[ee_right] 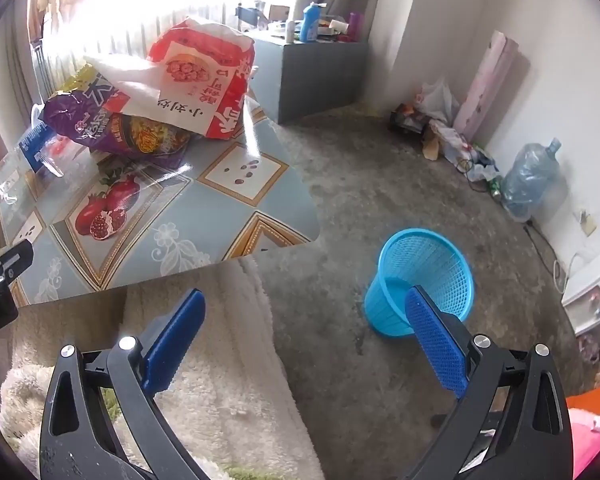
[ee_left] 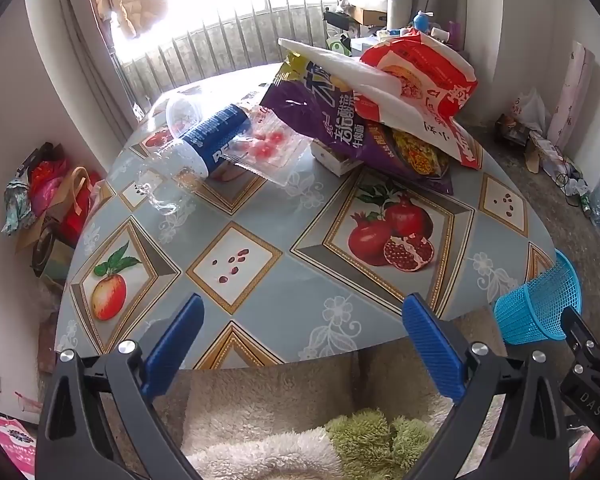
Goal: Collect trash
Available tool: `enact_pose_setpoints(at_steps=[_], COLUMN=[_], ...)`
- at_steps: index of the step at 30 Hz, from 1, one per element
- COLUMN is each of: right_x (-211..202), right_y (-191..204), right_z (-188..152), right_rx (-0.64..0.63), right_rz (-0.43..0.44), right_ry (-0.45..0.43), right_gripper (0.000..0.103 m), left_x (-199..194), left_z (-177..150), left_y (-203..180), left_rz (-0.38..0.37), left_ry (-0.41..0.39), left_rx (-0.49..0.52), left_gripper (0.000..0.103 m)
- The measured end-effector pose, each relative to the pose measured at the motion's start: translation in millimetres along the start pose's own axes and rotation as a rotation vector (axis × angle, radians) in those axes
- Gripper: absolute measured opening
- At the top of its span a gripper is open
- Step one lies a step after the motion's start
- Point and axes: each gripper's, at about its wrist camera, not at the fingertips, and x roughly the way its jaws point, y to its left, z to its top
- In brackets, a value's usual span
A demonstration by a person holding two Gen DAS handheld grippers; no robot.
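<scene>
Trash lies at the far side of the table: a red-and-white bag on a purple snack bag, a clear bottle with a blue label, a clear cup and a clear wrapper with red sweets. My left gripper is open and empty over the near table edge. My right gripper is open and empty above the floor, just before the blue mesh basket. The bags show in the right wrist view too.
A fluffy cream and green cover lies below the near table edge. The basket stands on the floor right of the table. A grey cabinet, a water jug and floor clutter line the walls.
</scene>
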Motion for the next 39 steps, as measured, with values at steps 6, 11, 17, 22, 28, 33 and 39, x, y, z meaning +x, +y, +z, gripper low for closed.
enact_pose_setpoints(at_steps=[6, 11, 17, 22, 28, 33, 39], right_x=[-3.1, -3.4, -3.5, -3.7, -3.8, -4.1, -4.0], right_y=[-1.2, -1.1, -0.7, -0.6, -0.9, -1.0, -1.0], right_z=[-4.2, -4.3, -4.5, -4.4, -4.8, -5.0, -4.8], right_rx=[0.005, 0.006, 0.006, 0.006, 0.007, 0.008, 0.008], right_rz=[0.007, 0.008, 0.008, 0.009, 0.009, 0.010, 0.011], right_ry=[-0.011, -0.012, -0.013, -0.013, -0.014, -0.015, -0.015], right_gripper=[0.095, 0.095, 0.095, 0.095, 0.095, 0.095, 0.095], left_x=[-0.3, 0.4, -0.2, 0.0, 0.1, 0.1, 6.9], left_z=[-0.1, -0.2, -0.1, 0.0, 0.0, 0.1, -4.0], left_y=[1.2, -0.5, -0.2, -0.3, -0.4, -0.5, 1.5], left_rz=[0.000, 0.005, 0.005, 0.006, 0.006, 0.007, 0.007], left_ry=[-0.001, 0.004, 0.003, 0.004, 0.005, 0.005, 0.003], left_rx=[-0.001, 0.004, 0.005, 0.005, 0.006, 0.006, 0.006], left_gripper=[0.097, 0.097, 0.097, 0.097, 0.097, 0.097, 0.097])
